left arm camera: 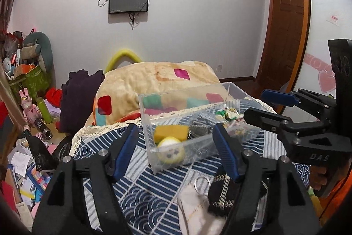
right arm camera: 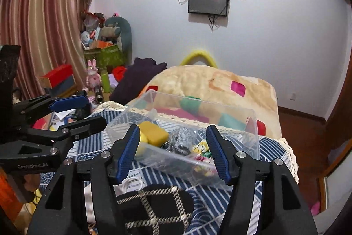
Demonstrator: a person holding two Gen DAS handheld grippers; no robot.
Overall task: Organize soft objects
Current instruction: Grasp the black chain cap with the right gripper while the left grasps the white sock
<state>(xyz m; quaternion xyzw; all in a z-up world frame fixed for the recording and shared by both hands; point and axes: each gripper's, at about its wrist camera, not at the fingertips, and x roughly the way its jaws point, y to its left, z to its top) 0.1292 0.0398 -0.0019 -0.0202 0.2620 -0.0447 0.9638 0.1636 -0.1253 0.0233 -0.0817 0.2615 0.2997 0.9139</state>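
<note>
A clear plastic box [left arm camera: 154, 160] [right arm camera: 242, 177] stands on the blue-and-white patterned cloth [left arm camera: 140, 186] [right arm camera: 220, 197]. It holds a yellow sponge [left arm camera: 171, 132] [right arm camera: 154, 133], a round yellow-white soft toy [left arm camera: 171, 150], a grey scrubber [right arm camera: 181, 139] and small colourful soft items [left arm camera: 228, 113] [right arm camera: 201, 150]. A black soft pouch with braided trim [left arm camera: 220, 195] [right arm camera: 162, 208] and a beige cloth bag [left arm camera: 198, 210] lie on the cloth in front. My left gripper [left arm camera: 176, 151] [right arm camera: 79, 111] is open and empty over the box's near end. My right gripper [right arm camera: 173, 153] [left arm camera: 261, 105] is open and empty beside the box.
A beige patterned blanket [left arm camera: 154, 78] [right arm camera: 209, 80] lies behind the box. A dark purple garment [left arm camera: 77, 98] and a cluttered floor with toys and papers [left arm camera: 28, 147] are at the left. A wooden door [left arm camera: 283, 25] is at the right.
</note>
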